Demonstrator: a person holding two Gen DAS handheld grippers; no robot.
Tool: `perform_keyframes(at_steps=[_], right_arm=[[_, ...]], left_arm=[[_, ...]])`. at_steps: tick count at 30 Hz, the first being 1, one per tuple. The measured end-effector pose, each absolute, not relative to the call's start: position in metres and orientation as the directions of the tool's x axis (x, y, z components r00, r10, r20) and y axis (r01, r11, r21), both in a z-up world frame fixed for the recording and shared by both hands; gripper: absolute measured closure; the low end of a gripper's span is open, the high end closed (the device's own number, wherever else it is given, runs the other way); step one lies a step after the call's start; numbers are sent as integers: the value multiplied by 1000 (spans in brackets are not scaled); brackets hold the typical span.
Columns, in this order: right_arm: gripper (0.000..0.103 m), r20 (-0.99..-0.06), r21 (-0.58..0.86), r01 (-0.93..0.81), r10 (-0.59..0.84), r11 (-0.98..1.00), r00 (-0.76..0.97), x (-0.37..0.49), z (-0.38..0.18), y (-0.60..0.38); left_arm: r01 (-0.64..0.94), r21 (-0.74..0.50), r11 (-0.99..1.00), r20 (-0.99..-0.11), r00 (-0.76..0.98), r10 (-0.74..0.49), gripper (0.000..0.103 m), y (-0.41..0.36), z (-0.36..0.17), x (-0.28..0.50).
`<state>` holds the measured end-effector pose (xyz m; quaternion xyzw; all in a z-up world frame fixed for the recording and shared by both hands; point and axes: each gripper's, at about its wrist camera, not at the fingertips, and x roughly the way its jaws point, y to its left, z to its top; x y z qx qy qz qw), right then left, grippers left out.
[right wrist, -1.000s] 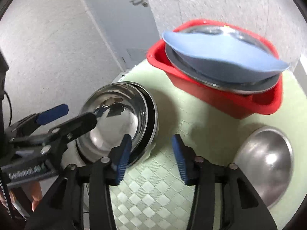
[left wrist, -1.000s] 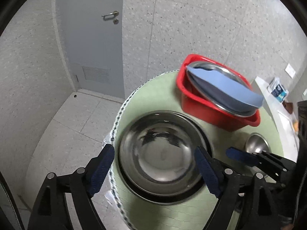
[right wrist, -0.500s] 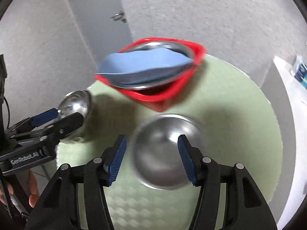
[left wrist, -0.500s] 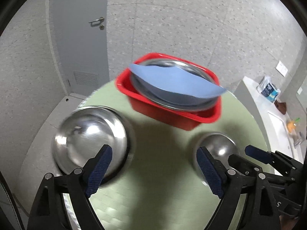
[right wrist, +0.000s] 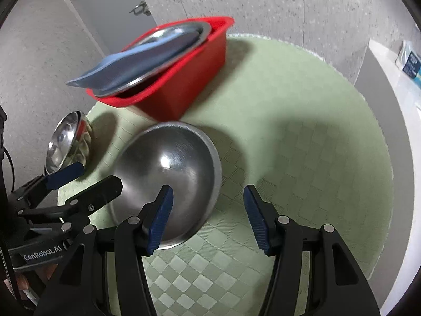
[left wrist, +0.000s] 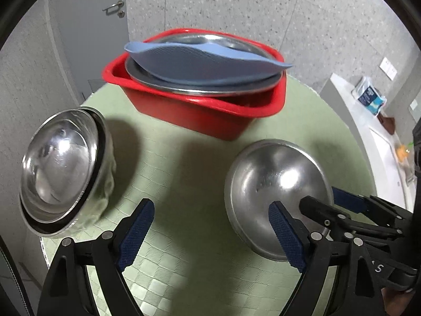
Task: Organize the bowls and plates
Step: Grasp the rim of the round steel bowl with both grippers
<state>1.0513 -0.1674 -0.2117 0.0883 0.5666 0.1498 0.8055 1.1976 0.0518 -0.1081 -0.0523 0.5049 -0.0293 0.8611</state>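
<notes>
A red basin point(left wrist: 200, 115) at the back of the round green table point(left wrist: 184, 158) holds a steel plate point(left wrist: 205, 89) with a blue plate point(left wrist: 200, 63) on top. A stack of steel bowls point(left wrist: 60, 163) sits at the left edge. A single steel bowl point(left wrist: 273, 184) stands right of centre. My left gripper point(left wrist: 210, 234) is open over bare mat, its right finger above that bowl's near rim. My right gripper point(right wrist: 208, 217) is open astride the bowl point(right wrist: 168, 173)'s right rim, with its pads off the rim. Each gripper shows in the other's view, the right gripper point(left wrist: 331, 201) and the left gripper point(right wrist: 92, 177).
A white counter point(left wrist: 368, 137) with a blue packet point(left wrist: 368, 97) runs along the right, close to the table edge. Behind the basin are a speckled wall and a grey door point(left wrist: 86, 39). The stack of bowls sits at the table's left rim, above the floor.
Both views have swung right, from over the stack of bowls to the single bowl, which is now close. The right gripper's jaws stand wider than a second ago.
</notes>
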Motion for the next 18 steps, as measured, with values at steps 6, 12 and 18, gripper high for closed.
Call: perform_keyframes(at_steps=[6,12,18], right_arm=[[56,-884,343,-139,369,929,287,1052,-221,-166],[81,-883,350,-153,380,924,276,1050,-221,-155],[82,-888,329,-120,350,937,298,1041,-213,-151]], left_arm=[[40,-142,989,-892,429,-145,62,47,-125,1216],[117,-152,981,-887,421,-188,88,44,-129,1230],[169,-156,973,-877,430,-216,88,53,-122,1232]])
